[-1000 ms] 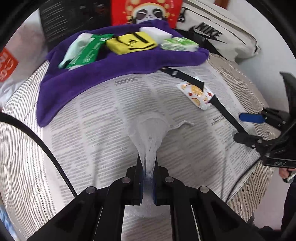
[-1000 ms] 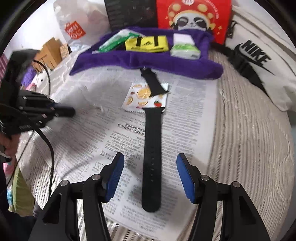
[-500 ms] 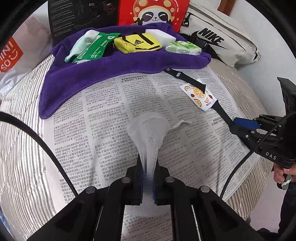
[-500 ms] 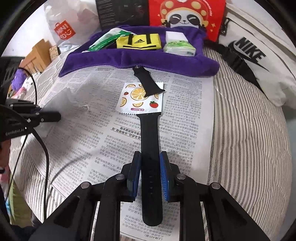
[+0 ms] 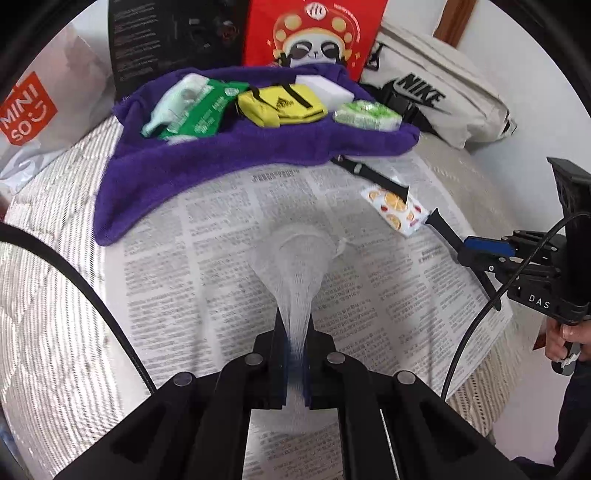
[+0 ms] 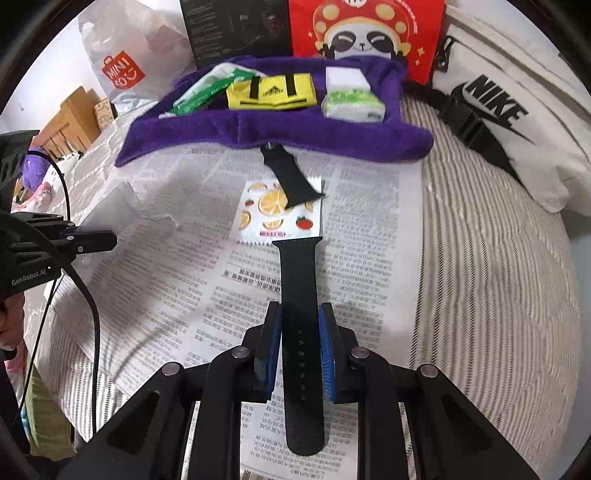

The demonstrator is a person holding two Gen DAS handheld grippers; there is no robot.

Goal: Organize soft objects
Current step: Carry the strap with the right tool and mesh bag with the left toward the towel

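My left gripper (image 5: 295,332) is shut on a white mesh pouch (image 5: 301,254), which hangs a little above the newspaper (image 5: 229,236). My right gripper (image 6: 300,321) is shut on a black watch strap (image 6: 299,280) that lies lengthwise on the newspaper (image 6: 177,266). A fruit-print sachet (image 6: 277,210) lies just beyond the strap, with a second black strap piece (image 6: 291,177) across it. The purple towel (image 6: 280,129) at the back carries a green packet (image 6: 207,88), a yellow pouch (image 6: 271,92), a white block (image 6: 345,77) and a green tissue pack (image 6: 352,105).
Behind the towel stand a black box (image 6: 236,26) and a red panda bag (image 6: 365,33). A white Nike bag (image 6: 517,122) lies at the right and a Miniso bag (image 6: 122,70) at the left. The striped bedding (image 6: 491,295) surrounds the newspaper.
My right gripper closed on the black watch strap after standing open around it. My left gripper has risen a little, still holding the mesh pouch.
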